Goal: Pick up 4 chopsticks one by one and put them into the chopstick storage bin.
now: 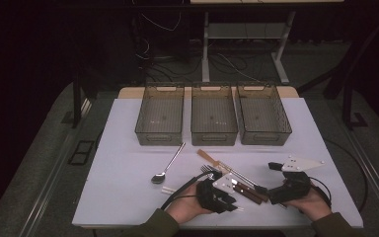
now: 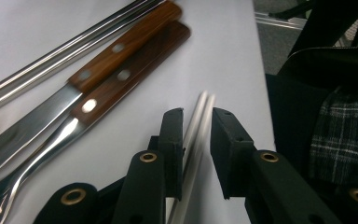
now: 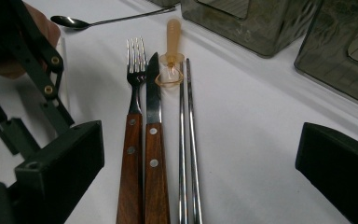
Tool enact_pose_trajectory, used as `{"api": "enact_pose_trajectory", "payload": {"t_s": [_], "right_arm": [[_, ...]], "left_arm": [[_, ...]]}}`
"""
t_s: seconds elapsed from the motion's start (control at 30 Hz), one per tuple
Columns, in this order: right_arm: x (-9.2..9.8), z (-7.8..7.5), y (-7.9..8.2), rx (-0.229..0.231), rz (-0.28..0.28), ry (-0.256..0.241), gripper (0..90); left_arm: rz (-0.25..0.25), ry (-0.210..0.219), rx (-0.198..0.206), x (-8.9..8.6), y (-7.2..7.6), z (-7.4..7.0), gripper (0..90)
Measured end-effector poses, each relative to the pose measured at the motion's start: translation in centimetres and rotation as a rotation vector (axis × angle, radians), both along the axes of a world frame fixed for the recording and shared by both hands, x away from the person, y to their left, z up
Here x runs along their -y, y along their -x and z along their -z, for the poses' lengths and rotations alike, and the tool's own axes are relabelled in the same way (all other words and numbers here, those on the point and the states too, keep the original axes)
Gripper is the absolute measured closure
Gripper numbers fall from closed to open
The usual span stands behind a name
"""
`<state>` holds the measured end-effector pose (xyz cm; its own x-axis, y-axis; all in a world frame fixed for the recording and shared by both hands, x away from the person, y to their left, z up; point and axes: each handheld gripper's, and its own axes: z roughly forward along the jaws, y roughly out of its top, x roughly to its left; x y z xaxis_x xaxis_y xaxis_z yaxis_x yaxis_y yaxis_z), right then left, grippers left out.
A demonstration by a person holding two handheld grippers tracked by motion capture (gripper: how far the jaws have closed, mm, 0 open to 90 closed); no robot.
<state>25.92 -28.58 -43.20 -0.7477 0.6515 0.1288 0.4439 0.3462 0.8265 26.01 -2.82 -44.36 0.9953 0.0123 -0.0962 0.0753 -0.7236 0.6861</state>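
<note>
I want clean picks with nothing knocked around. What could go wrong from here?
The left gripper has its jaws around white chopsticks with a gap left, so they may slip or roll out. The fork, knife and metal chopsticks lie tight together between the open right gripper jaws, so closing may drag neighbours.

This looks like a lab or test room set up for recording, not a home. A white table (image 1: 128,148) stands alone in a dark room with black surroundings. Loose cables (image 1: 153,54) lie on the grey floor behind it, beside the metal legs of a desk frame (image 1: 206,49). Three identical smoky plastic bins (image 1: 213,118) sit in a neat row at the table's far edge, and cutlery (image 3: 144,140) lies in tidy order on the bare top.
</note>
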Motion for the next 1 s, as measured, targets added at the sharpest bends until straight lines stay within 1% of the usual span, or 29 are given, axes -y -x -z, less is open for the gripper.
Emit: {"api": "enact_pose_trajectory", "payload": {"t_s": [0.03, 0.1, 0.17, 0.2, 0.23, 0.4, 0.47, 0.63, 0.77, 0.83, 0.87, 1.0], "right_arm": [[0.0, 0.0, 0.0, 0.000, -0.001, 0.000, 1.3], [0.0, 0.0, 0.0, 0.001, -0.001, -0.002, 1.3], [0.0, 0.0, 0.0, 0.000, 0.001, -0.004, 1.3], [0.0, 0.0, 0.0, 0.002, 0.000, -0.003, 1.3], [0.0, 0.0, 0.0, 0.002, 0.000, -0.003, 1.3], [0.1, -0.1, 0.0, 0.003, -0.003, -0.003, 1.3], [0.0, 0.0, 0.0, 0.003, -0.004, -0.003, 1.3], [0.0, -0.1, 0.0, 0.003, -0.002, -0.003, 1.3], [0.1, -0.1, 0.0, 0.003, -0.001, -0.003, 1.3], [0.1, -0.1, 0.0, 0.003, -0.001, -0.003, 1.3], [0.1, -0.1, 0.0, 0.003, -0.001, -0.003, 1.3], [0.1, -0.1, 0.1, 0.004, 0.000, -0.004, 1.3]], "left_arm": [[0.005, 0.002, -0.001, 0.3, 0.1, 0.0, 73.4], [0.023, -0.005, 0.012, 1.0, 0.1, 0.0, 73.4], [0.026, -0.005, 0.019, 1.5, 0.2, 0.0, 73.6], [0.032, -0.015, 0.025, 1.7, 0.2, 0.0, 73.6], [0.031, -0.015, 0.023, 1.9, 0.3, 0.2, 73.7], [0.030, -0.008, 0.026, 2.3, 0.2, 0.3, 75.9], [0.028, -0.009, 0.028, 2.3, 0.1, 0.3, 78.7], [0.035, -0.009, 0.026, 2.2, 0.0, 0.3, 80.4], [0.024, -0.013, 0.024, 2.1, -0.1, 0.3, 80.9], [0.007, -0.014, 0.030, 2.0, -0.2, 0.2, 81.1], [-0.001, -0.020, 0.040, 1.9, -0.4, 0.2, 81.3], [-0.032, -0.023, 0.043, 1.4, -0.8, 0.2, 81.5]]}}
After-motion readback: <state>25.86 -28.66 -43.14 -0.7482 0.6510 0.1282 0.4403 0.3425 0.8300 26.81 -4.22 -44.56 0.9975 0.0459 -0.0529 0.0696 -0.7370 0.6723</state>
